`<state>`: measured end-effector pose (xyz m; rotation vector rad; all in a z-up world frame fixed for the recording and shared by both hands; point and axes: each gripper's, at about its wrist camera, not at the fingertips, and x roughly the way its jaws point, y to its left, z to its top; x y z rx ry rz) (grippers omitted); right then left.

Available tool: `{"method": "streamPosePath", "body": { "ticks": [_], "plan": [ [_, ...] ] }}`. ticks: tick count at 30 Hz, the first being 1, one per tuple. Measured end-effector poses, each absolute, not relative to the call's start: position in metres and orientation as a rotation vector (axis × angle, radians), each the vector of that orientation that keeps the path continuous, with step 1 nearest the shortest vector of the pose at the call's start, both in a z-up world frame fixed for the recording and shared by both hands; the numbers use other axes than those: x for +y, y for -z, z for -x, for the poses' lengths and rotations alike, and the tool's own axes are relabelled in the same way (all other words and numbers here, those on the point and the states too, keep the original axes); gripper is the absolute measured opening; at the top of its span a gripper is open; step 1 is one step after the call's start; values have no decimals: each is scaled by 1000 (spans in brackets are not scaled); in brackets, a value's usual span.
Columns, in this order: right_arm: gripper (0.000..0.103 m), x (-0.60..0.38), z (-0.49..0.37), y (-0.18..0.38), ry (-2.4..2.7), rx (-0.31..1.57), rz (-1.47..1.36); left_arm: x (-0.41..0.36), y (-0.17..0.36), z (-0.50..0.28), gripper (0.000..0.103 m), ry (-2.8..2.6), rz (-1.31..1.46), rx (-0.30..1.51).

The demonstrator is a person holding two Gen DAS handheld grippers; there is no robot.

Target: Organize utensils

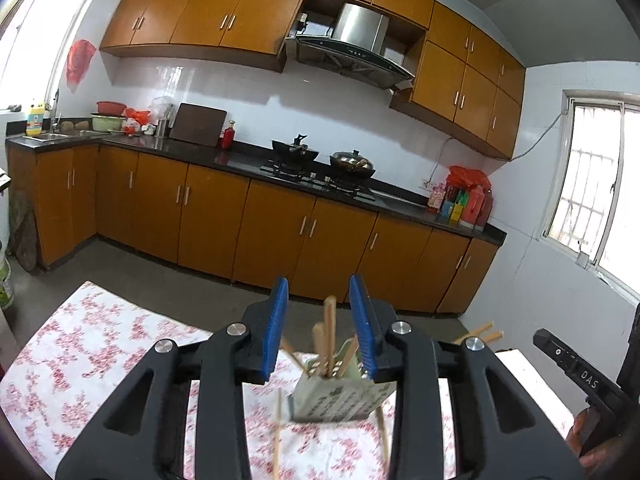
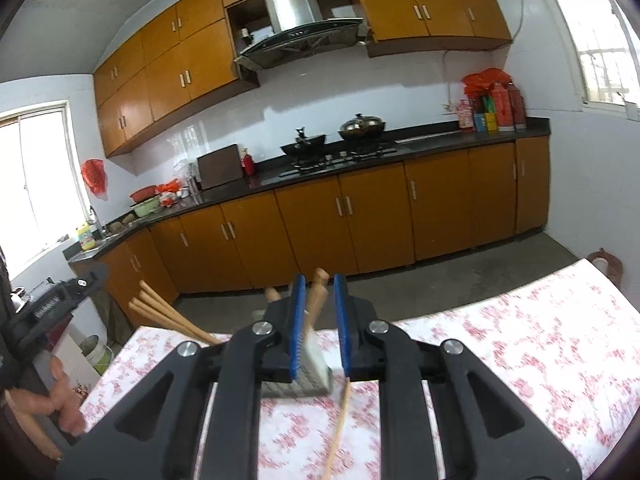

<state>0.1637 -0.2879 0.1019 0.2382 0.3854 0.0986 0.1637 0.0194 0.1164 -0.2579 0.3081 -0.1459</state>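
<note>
right gripper (image 2: 320, 320) open, empty — loose chopstick (image 2: 338, 428) just below it, long axis running toward camera. left gripper (image 1: 319, 328) open too, facing utensil holder (image 1: 340, 396).

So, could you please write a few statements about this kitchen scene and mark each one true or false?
1. The utensil holder stands on a floral tablecloth. True.
2. The left tool is clamped shut on a chopstick. False: it is open, with the holder seen between its blue pads.
3. Some chopsticks already stand in the holder. True.
4. A loose chopstick lies on the cloth near the right tool. True.
5. The stove is bare. False: two pans sit on it.
</note>
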Motion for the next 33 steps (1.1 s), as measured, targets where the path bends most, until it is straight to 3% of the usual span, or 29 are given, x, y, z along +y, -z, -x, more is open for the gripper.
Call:
{"method": "streamPosePath", "body": {
  "ticks": [7, 16, 25, 29, 33],
  "plan": [
    [21, -302, -166, -23, -49, 587, -292, 32, -79, -156, 34, 93, 199, 420],
    [21, -242, -174, 86, -146, 901, -239, 50, -10, -164, 34, 47, 179, 638],
    [20, -214, -177, 105, -136, 925, -119, 44, 31, -157, 34, 69, 161, 738],
    [9, -222, -178, 104, -113, 907, -104, 37, 43, -155, 40, 86, 149, 767],
    [8, -247, -179, 103, -36, 901, -134, 27, 51, -154, 43, 116, 136, 789]
  ]
}}
